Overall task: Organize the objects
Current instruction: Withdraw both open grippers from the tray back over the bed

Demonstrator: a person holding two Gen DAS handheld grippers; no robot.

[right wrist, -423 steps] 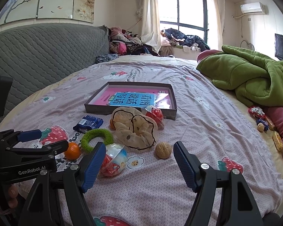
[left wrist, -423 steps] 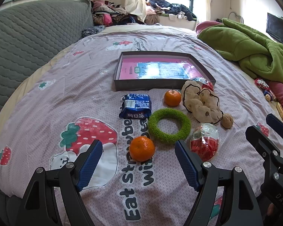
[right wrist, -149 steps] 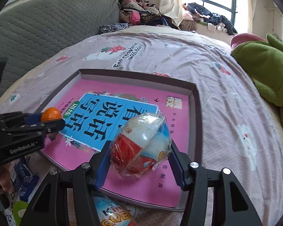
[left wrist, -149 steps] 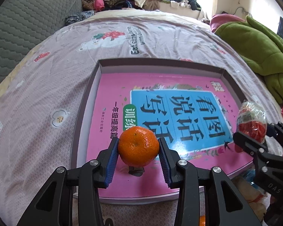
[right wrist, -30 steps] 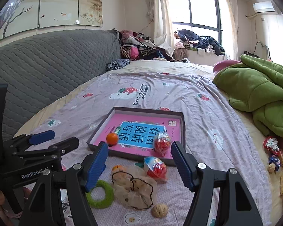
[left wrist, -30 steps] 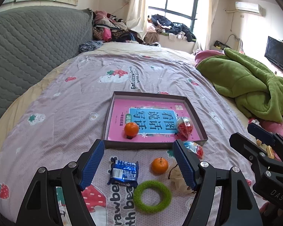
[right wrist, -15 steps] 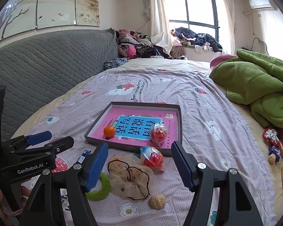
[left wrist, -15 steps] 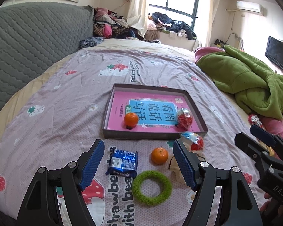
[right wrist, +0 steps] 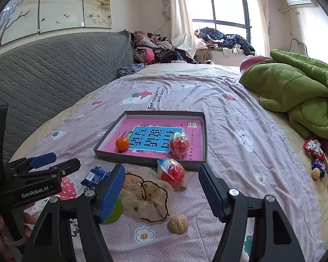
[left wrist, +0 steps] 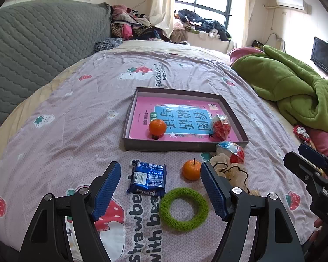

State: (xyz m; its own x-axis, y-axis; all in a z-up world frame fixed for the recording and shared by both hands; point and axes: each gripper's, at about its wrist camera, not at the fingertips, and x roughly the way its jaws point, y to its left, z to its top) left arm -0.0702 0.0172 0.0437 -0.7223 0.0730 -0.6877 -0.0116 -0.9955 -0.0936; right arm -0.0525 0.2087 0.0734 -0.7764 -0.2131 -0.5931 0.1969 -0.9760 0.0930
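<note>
A shallow dark box with a pink book in it lies on the bed. In it sit an orange and a red-and-white wrapped ball. In front of the box lie a blue snack packet, a second orange, a green ring, a beige scrunchie, a second wrapped ball and a walnut. My left gripper is open above the packet and ring. My right gripper is open above the scrunchie.
A green blanket is heaped at the right. A grey quilted headboard runs along the left. Small wrapped snacks lie by the bed's right edge. Clothes are piled under the window.
Both grippers have moved down and forward toward the loose objects in front of the box, which now look larger and closer. Both stay open and empty.
</note>
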